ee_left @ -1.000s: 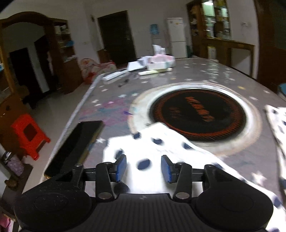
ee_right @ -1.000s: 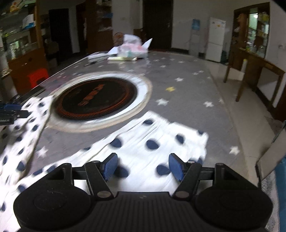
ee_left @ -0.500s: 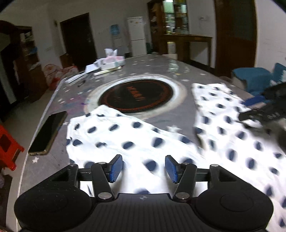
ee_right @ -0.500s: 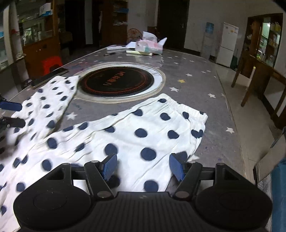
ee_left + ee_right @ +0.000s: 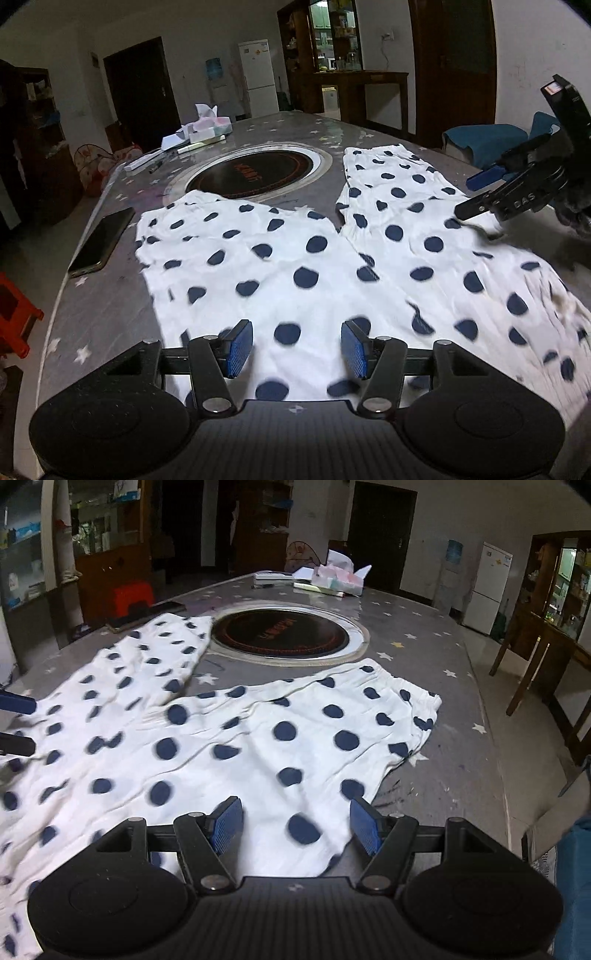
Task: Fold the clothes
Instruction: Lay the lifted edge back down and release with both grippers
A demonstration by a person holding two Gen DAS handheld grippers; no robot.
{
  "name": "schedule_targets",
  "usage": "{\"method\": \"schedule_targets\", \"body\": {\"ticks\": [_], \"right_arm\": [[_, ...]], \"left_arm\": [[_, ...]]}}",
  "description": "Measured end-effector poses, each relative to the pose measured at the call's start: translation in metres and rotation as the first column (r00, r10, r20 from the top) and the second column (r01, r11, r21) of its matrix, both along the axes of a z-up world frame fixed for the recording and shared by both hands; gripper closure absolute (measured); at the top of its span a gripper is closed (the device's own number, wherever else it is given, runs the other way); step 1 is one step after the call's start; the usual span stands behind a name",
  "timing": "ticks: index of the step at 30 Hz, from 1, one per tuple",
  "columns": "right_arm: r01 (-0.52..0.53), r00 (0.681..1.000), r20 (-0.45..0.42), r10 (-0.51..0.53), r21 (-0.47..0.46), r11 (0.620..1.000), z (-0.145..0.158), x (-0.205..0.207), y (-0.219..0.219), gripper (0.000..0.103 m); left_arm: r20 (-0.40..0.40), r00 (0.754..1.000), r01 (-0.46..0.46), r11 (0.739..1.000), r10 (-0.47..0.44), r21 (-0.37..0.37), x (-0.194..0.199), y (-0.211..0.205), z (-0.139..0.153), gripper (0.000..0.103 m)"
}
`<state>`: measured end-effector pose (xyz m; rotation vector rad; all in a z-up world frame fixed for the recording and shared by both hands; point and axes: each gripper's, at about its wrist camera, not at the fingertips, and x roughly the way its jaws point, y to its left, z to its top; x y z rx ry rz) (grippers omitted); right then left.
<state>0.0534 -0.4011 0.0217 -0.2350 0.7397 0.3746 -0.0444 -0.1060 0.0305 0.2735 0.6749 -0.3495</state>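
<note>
White trousers with dark blue dots [image 5: 295, 258] lie spread flat on the grey star-patterned table [image 5: 110, 306], the two legs fanning apart toward the far side. My left gripper [image 5: 297, 347] hovers open over the near part of one leg, with nothing between its blue pads. In the right wrist view the same trousers [image 5: 258, 738] fill the near table. There my right gripper [image 5: 295, 825] stands open over the near edge of the other leg, empty. The right gripper [image 5: 480, 192] also shows at the right of the left wrist view, above the cloth.
A round black cooktop [image 5: 255, 173] is set in the table beyond the trousers. A dark phone [image 5: 101, 240] lies at the left table edge. A tissue box and papers [image 5: 338, 579] sit at the far end. A red stool [image 5: 14, 314] and wooden furniture [image 5: 535, 664] flank the table.
Both grippers have drawn back toward the near side and turned inward, so more of the trousers shows. The cloth now lies spread out with both legs visible. Both grippers stay open.
</note>
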Motion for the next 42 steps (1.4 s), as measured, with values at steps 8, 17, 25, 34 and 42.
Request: {"method": "schedule_targets", "body": {"ticks": [8, 17, 25, 34, 42], "right_arm": [[-0.104, 0.994, -0.019, 0.105, 0.041, 0.994, 0.01, -0.053, 0.014, 0.032], [-0.164, 0.984, -0.075, 0.163, -0.008, 0.986, -0.007, -0.09, 0.027, 0.031], [-0.162, 0.986, -0.04, 0.162, 0.0, 0.987, 0.005, -0.102, 0.025, 0.031], [-0.166, 0.984, -0.064, 0.166, -0.002, 0.986, -0.003, -0.105, 0.029, 0.03], [-0.164, 0.984, -0.072, 0.164, -0.005, 0.986, -0.005, -0.107, 0.029, 0.029]], "left_arm": [[0.004, 1.0, -0.007, 1.0, 0.007, -0.002, -0.029, 0.013, 0.001, 0.046], [0.012, 1.0, -0.001, 0.998, 0.001, 0.062, -0.046, 0.012, -0.009, 0.046], [0.015, 1.0, 0.016, 0.998, -0.016, 0.061, -0.054, 0.012, -0.006, 0.046], [0.014, 1.0, 0.024, 0.997, -0.025, 0.071, -0.058, 0.013, -0.01, 0.046], [0.045, 0.998, 0.033, 0.998, -0.036, 0.054, -0.061, 0.011, 0.003, 0.046]]}}
